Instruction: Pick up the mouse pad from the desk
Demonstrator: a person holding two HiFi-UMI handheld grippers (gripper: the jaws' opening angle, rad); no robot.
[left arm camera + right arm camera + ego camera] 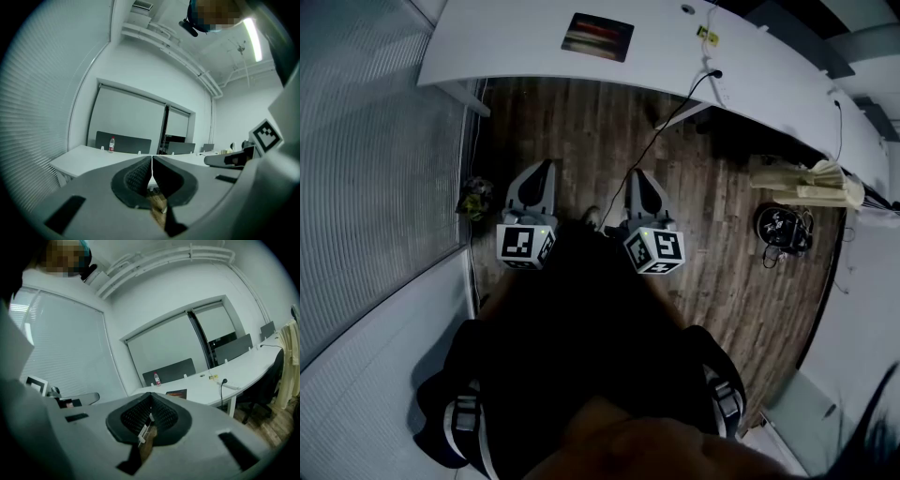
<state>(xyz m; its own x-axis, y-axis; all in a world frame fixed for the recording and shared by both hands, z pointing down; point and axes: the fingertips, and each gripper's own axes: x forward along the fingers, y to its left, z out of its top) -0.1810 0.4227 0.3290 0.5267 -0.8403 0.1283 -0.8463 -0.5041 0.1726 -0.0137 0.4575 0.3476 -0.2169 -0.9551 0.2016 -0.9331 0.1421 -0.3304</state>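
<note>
Mouse pad point(597, 37) flat on desk point(506, 49) (untouched)

- Mouse pad point(598, 37) lies flat on white table point(506, 52).
- L gripper point(546, 167) & R gripper point(638, 176) short of table, over wood floor point(581, 122), fingers together.

The head view is looking steeply down from above the person onto the wooden floor point(581, 141), with the white counter point(516, 47) far at its top edge. Both gripper views are facing nearly level along their jaws toward that counter from well back, both catching its bottle point(111, 144).
</note>
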